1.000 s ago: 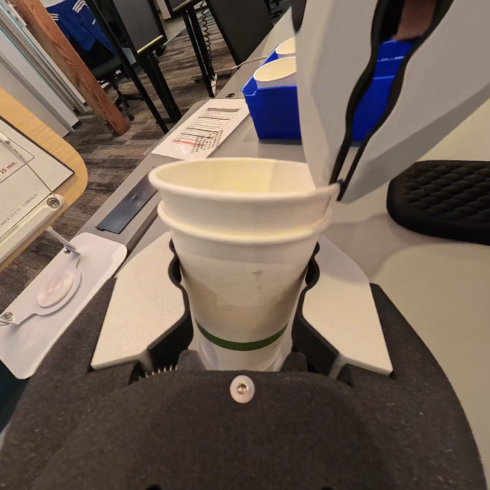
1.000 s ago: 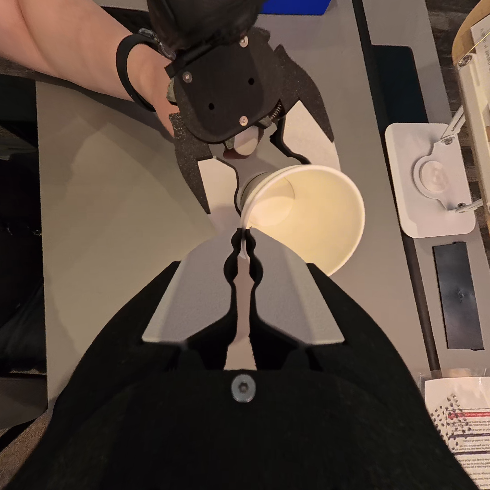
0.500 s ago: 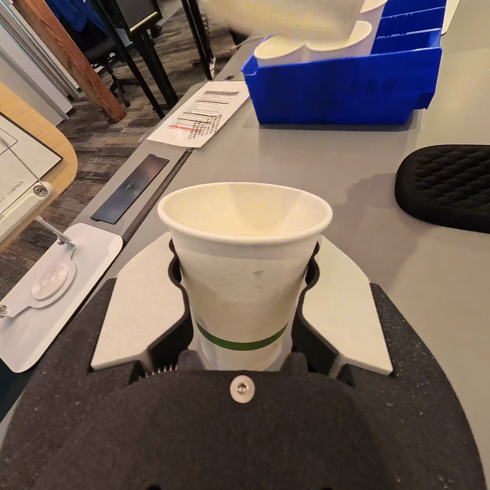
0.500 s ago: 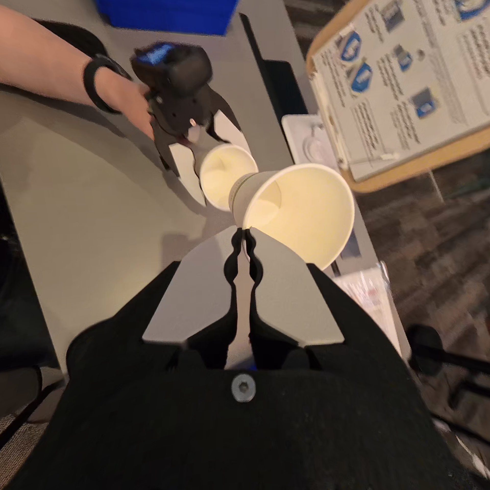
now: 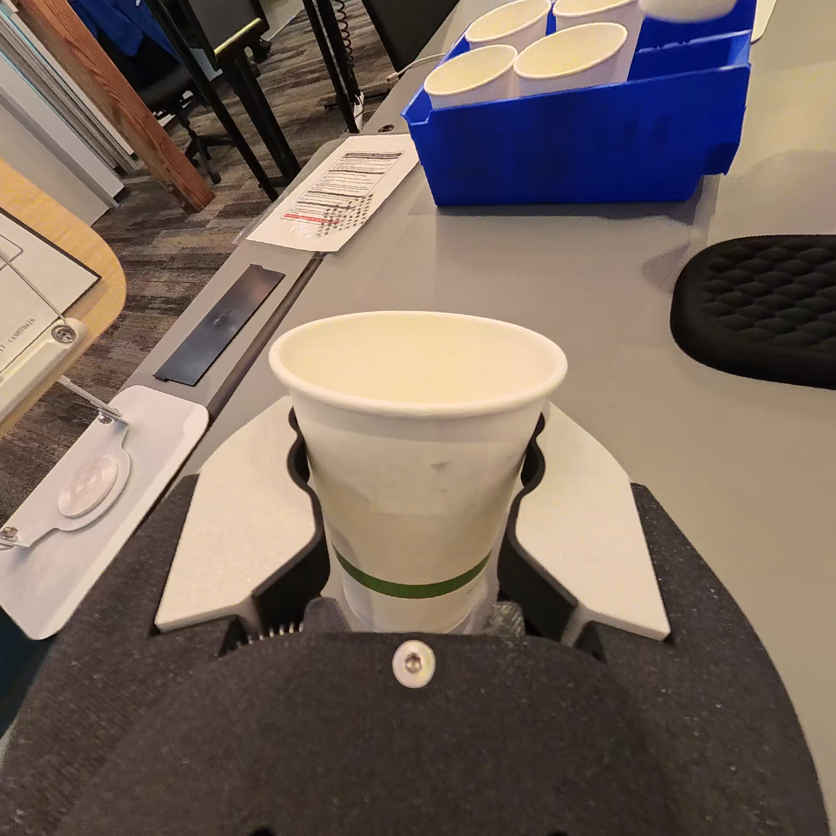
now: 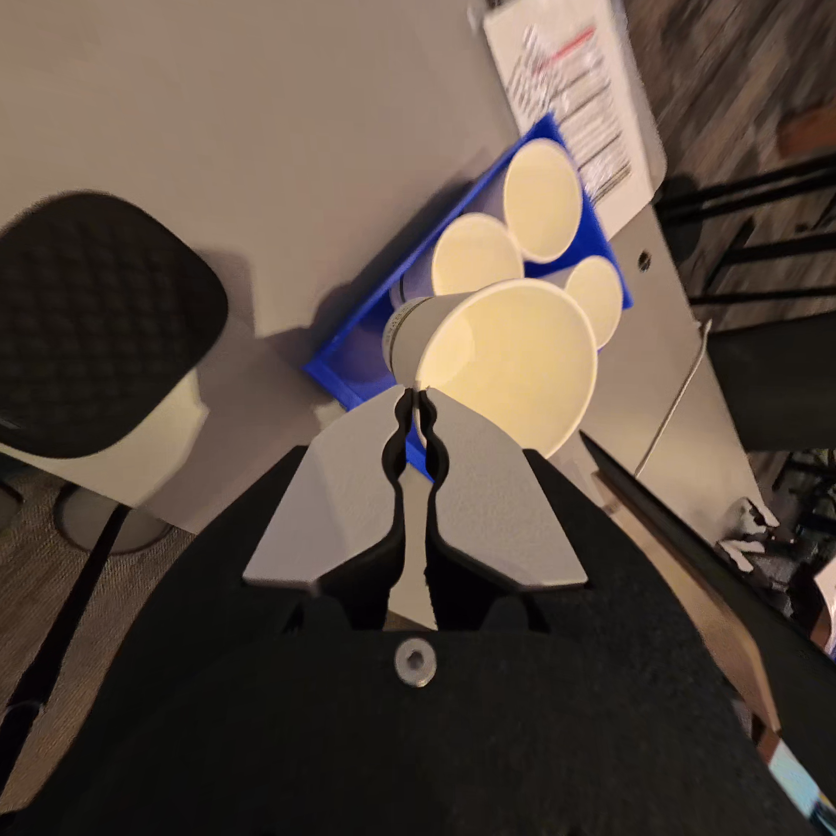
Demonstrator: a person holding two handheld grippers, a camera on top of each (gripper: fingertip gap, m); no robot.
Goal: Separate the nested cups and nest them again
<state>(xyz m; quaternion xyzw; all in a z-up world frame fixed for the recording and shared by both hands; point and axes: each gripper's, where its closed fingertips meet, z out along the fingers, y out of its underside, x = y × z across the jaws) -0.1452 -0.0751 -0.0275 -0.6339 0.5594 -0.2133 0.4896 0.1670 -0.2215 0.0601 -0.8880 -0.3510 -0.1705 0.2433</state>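
Observation:
My left gripper [image 5: 418,407] is shut on a white paper cup with a green band [image 5: 416,488]. The cup is upright over the grey table [image 5: 497,271], with the pads against both of its sides. My right gripper [image 6: 416,393] is shut on the rim of a second white paper cup [image 6: 511,362]. That cup hangs tilted above the blue bin [image 6: 344,375], its mouth towards the camera. In the left wrist view a blurred white edge [image 5: 683,9] shows above the bin [image 5: 579,149].
Several white cups [image 5: 470,77] stand in the blue bin at the far side of the table. A black textured pad [image 5: 764,312] lies to the right. A printed sheet [image 5: 334,199] and a white stand base [image 5: 90,488] lie along the left edge.
A second ago the two cups were nested in my left gripper. My right gripper pulled the inner cup out by its rim and carried it over the blue bin. The left gripper kept the outer cup.

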